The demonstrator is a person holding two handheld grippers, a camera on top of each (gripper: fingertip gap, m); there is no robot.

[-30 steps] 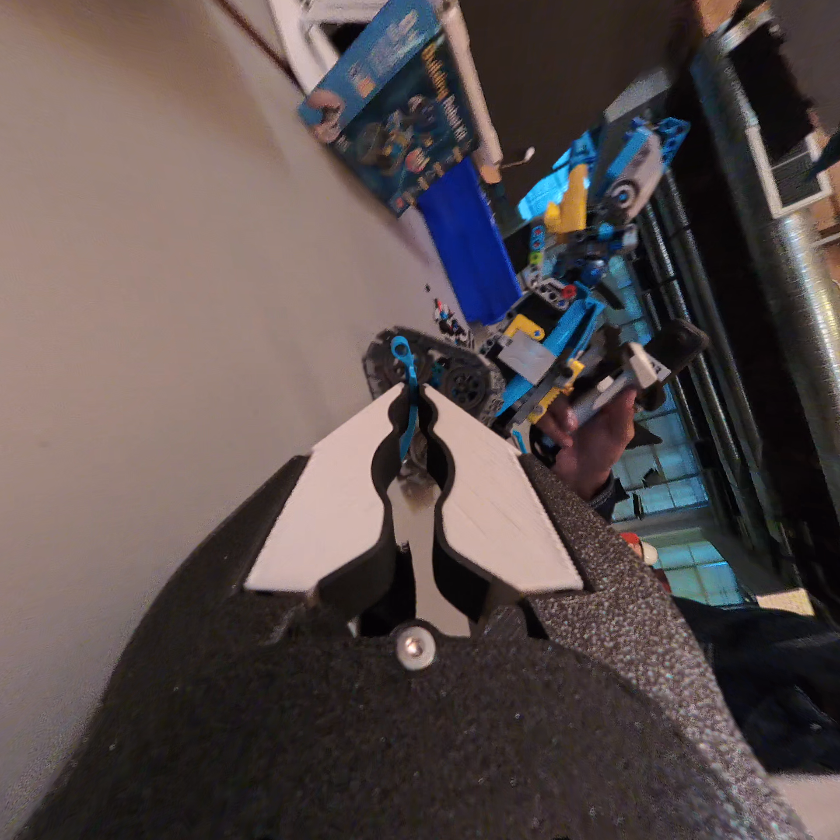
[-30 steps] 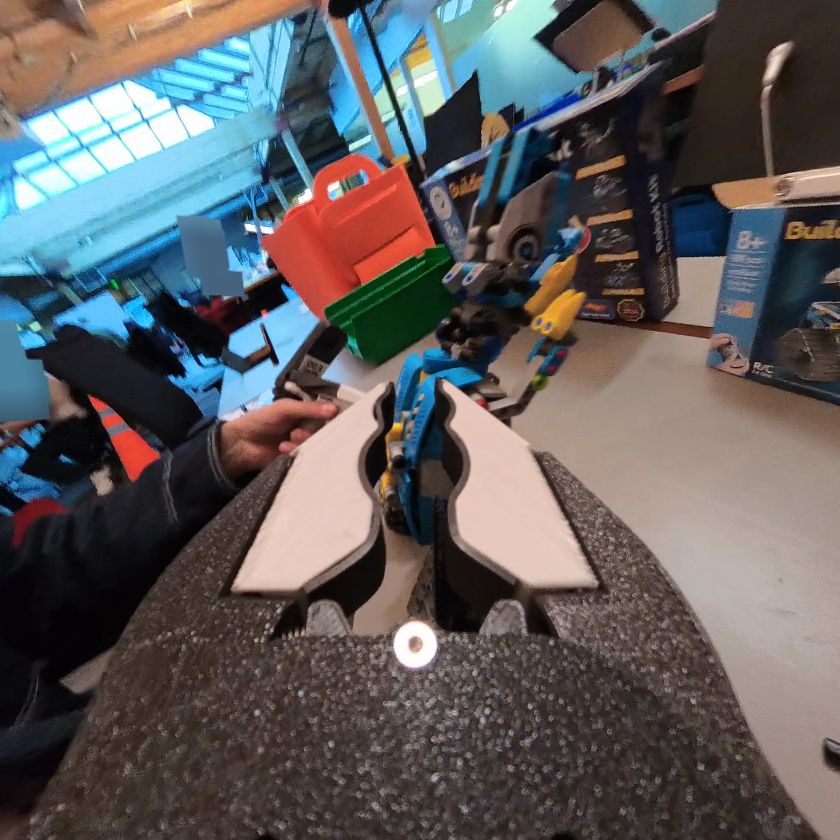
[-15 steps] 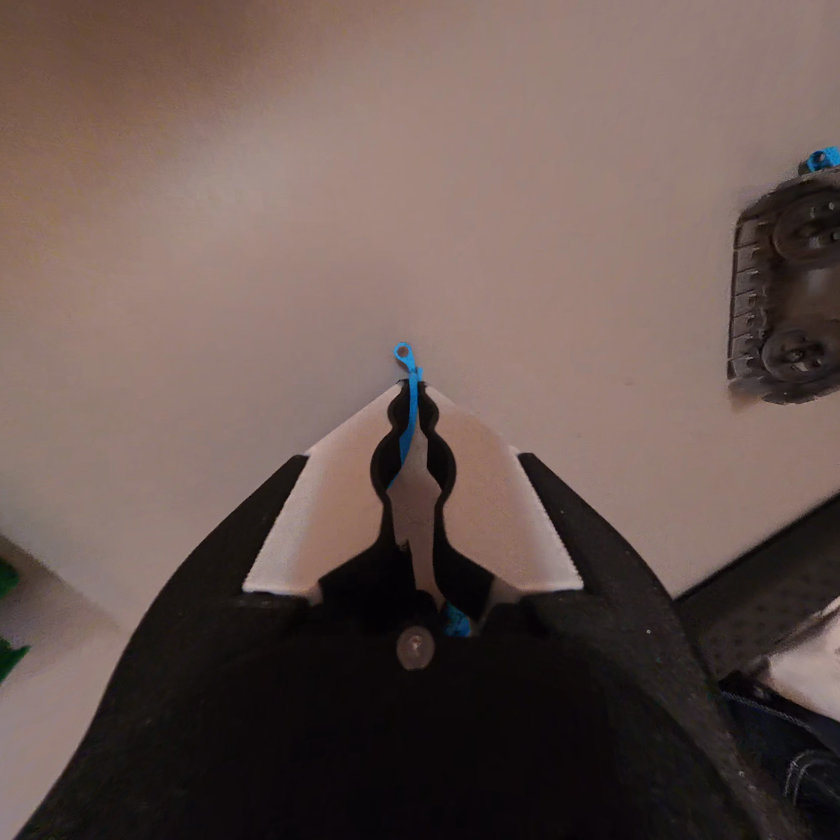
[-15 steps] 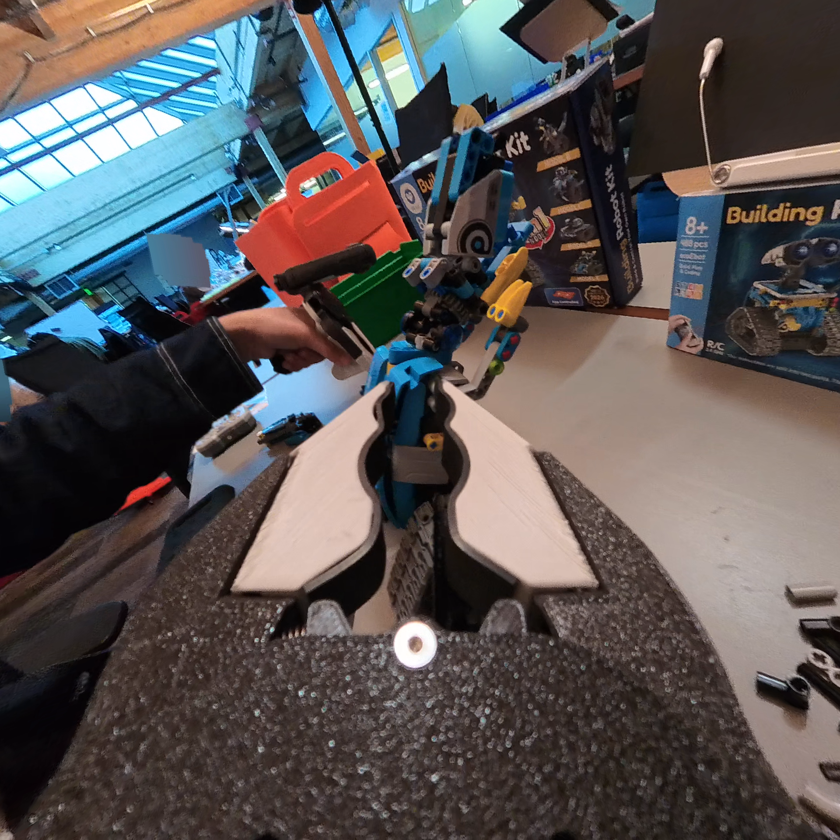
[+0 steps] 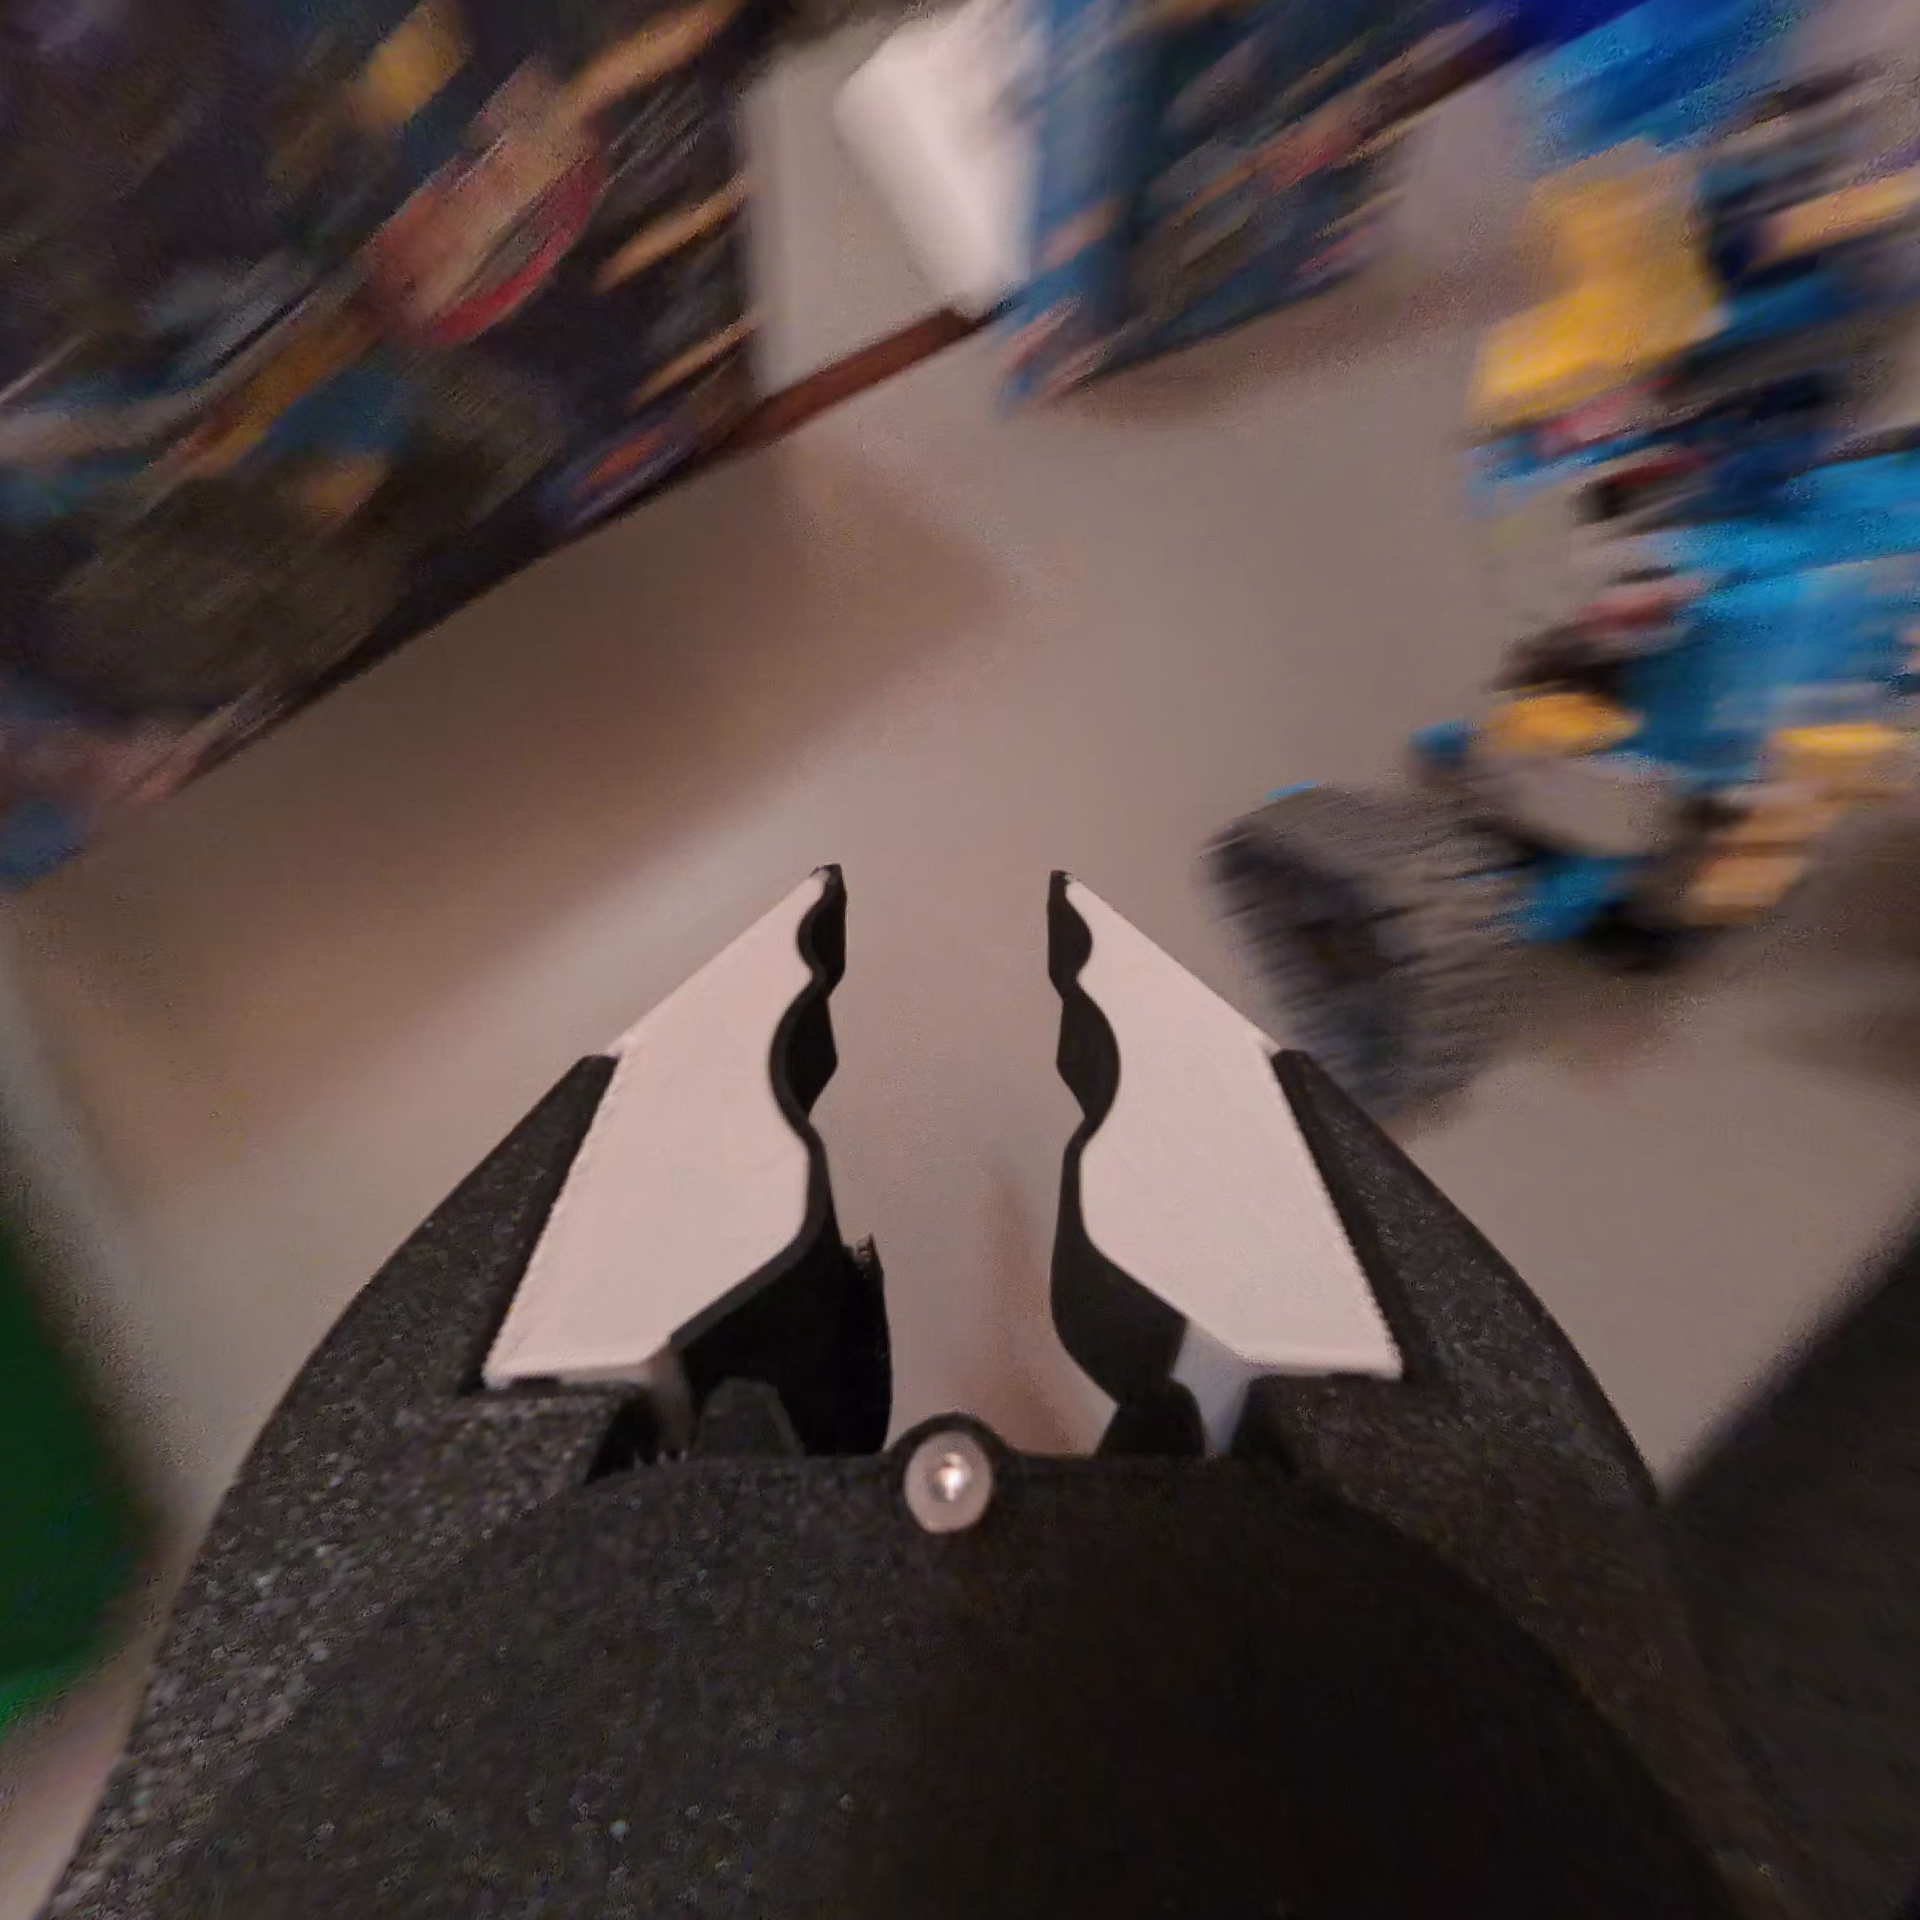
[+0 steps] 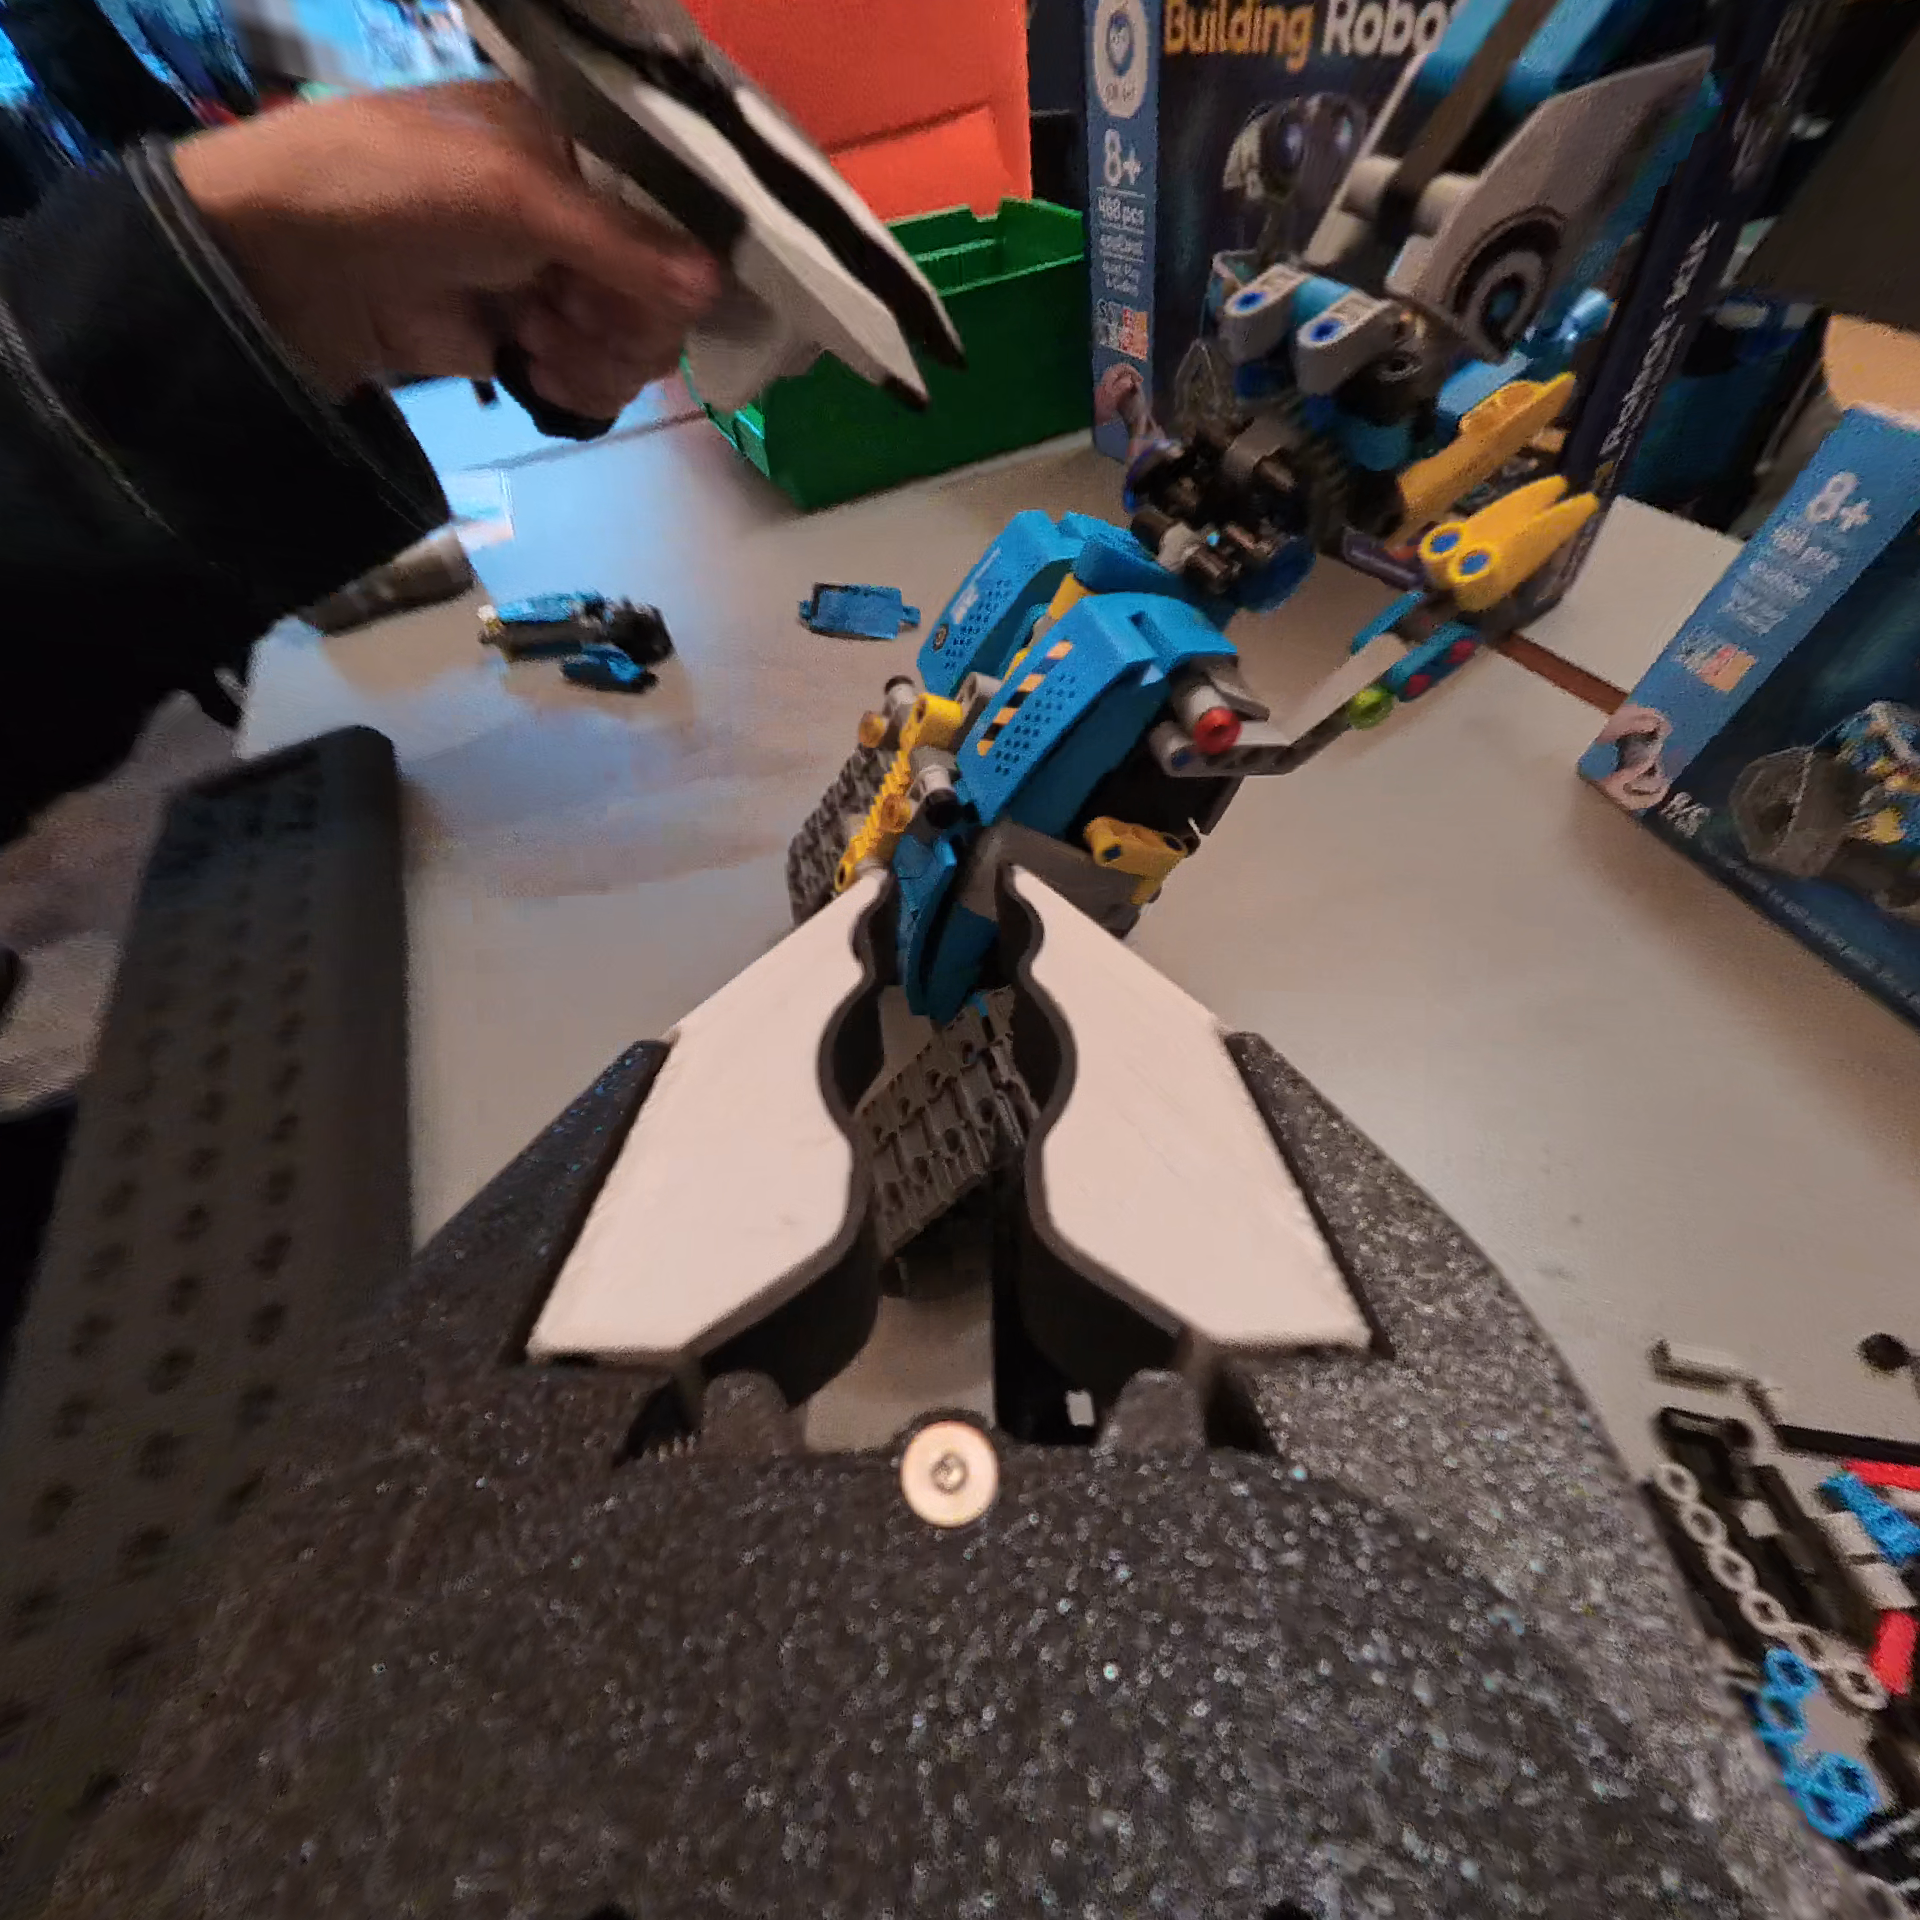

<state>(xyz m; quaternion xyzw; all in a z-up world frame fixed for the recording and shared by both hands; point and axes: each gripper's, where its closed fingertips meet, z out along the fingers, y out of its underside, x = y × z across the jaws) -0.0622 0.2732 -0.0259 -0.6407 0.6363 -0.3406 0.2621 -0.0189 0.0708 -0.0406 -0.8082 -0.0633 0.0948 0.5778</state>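
My right gripper [image 6: 948,883] is shut on the lower body of a blue, yellow and grey brick robot [image 6: 1081,707], beside its grey track [image 6: 935,1132]. The robot is tilted, with its head toward the boxes. My left gripper [image 5: 943,883] is open and empty above the beige table [image 5: 727,727]; its view is blurred by motion. The robot shows there as a blur at the right [image 5: 1714,675]. In the right wrist view a hand [image 6: 447,239] holds the left gripper [image 6: 930,376] in the air at the upper left.
A green bin [image 6: 935,416] and an orange container [image 6: 894,94] stand at the back. Blue toy boxes stand behind the robot [image 6: 1164,208] and at the right [image 6: 1787,707]. Small blue parts [image 6: 857,611] lie on the table. A tray of loose parts [image 6: 1787,1558] is at the lower right. A black perforated block [image 6: 239,1039] is at the left. The grippers' ends are close to 25 cm from one another.
My left gripper has opened and the thin blue piece it held is gone from it; it swung round fast. My right gripper has tipped the robot over toward the table.
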